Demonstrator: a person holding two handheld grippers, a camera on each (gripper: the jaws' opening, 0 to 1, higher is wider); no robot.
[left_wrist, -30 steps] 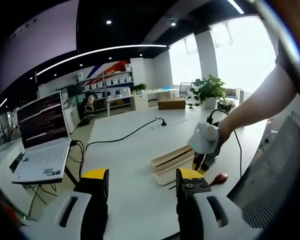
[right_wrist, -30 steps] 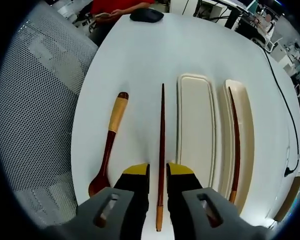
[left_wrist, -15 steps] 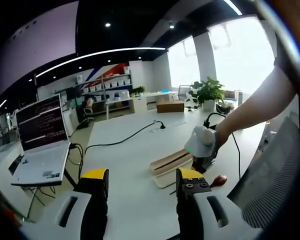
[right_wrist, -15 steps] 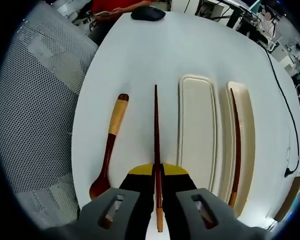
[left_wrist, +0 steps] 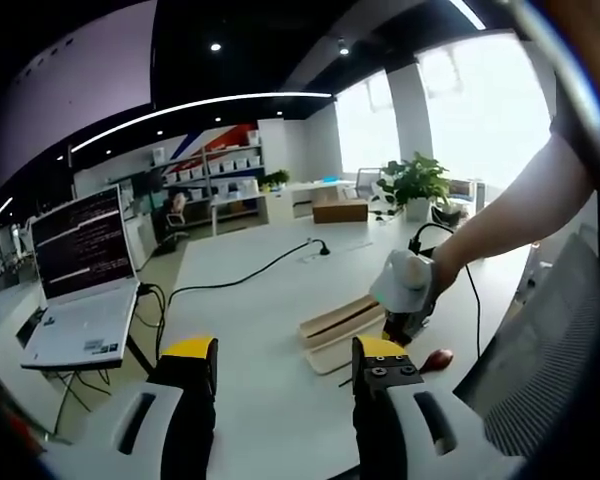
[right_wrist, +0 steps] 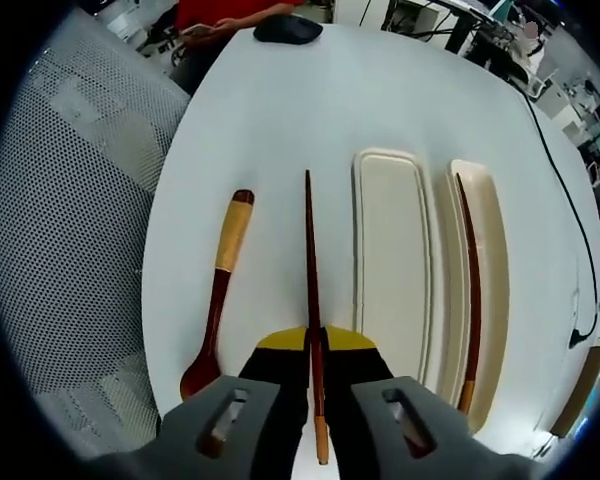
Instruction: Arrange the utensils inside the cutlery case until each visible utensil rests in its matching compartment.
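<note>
On table (right_wrist: 280,130), right gripper (right_wrist: 315,342) now clamped on chopstick (right_wrist: 309,260); left gripper (left_wrist: 285,352) stays apart

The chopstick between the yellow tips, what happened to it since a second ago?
The right tool closed on the loose chopstick; a second ago its tips stood open on either side. The spoon, the case and the chopstick in the far slot stayed put. The left tool stayed open above the table.
</note>
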